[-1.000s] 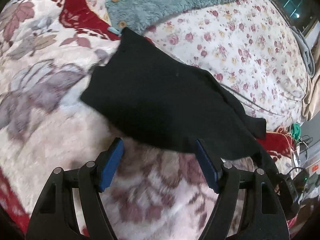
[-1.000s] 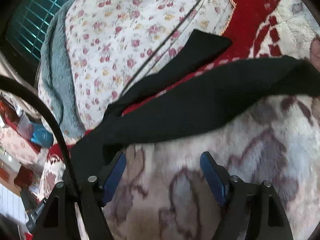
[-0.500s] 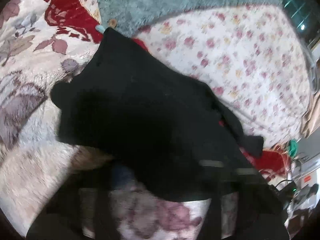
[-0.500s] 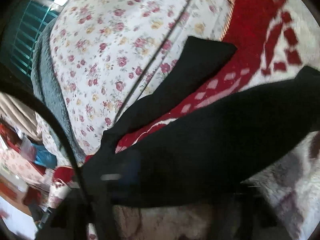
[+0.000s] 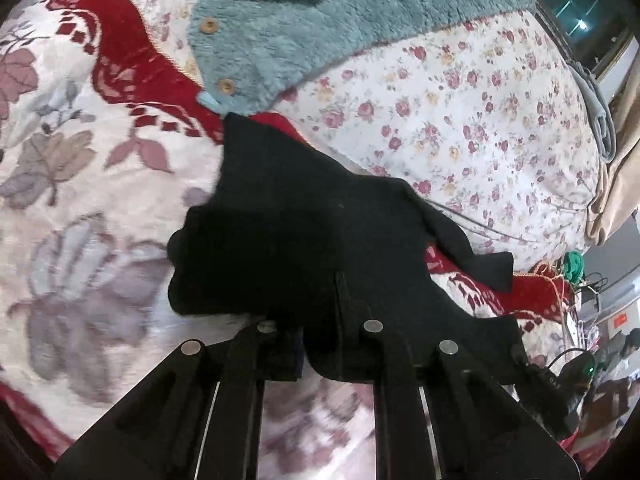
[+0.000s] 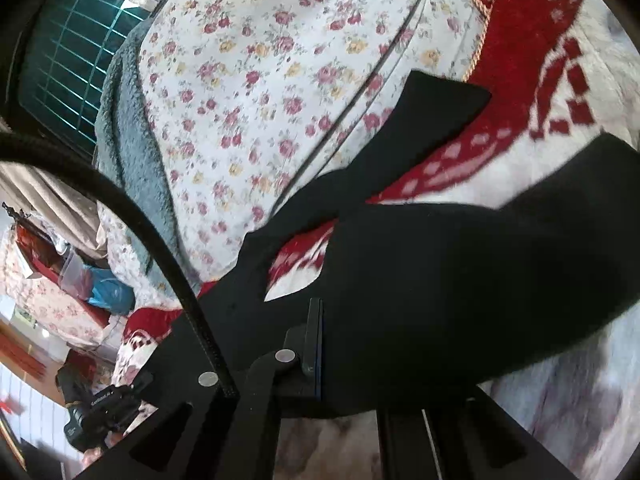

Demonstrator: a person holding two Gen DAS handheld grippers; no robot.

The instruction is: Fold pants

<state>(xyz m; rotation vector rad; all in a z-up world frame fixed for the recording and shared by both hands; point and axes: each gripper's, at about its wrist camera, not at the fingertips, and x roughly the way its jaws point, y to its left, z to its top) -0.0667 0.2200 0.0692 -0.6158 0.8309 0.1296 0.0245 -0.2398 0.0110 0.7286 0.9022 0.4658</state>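
Note:
The black pants [image 5: 304,216] lie on a floral plush blanket [image 5: 80,208], partly folded over themselves. My left gripper [image 5: 320,320] is shut on the near edge of the pants, and the cloth hides its fingertips. In the right wrist view the pants [image 6: 460,280] fill the middle, with one leg end [image 6: 436,100] lying on the flowered quilt. My right gripper [image 6: 344,340] is shut on the pants' edge; its left finger [image 6: 314,336] shows, the other is under the cloth.
A teal fleece garment with wooden buttons [image 5: 320,28] lies at the back. A white flowered quilt [image 5: 480,120] covers the right. Cables and a charger [image 5: 576,368] sit at the bed's right edge. A black cable [image 6: 160,240] crosses the right wrist view.
Both grippers were open just short of the pants' near edge. They moved forward onto it and closed on the cloth, which now bunches and lifts over the fingers.

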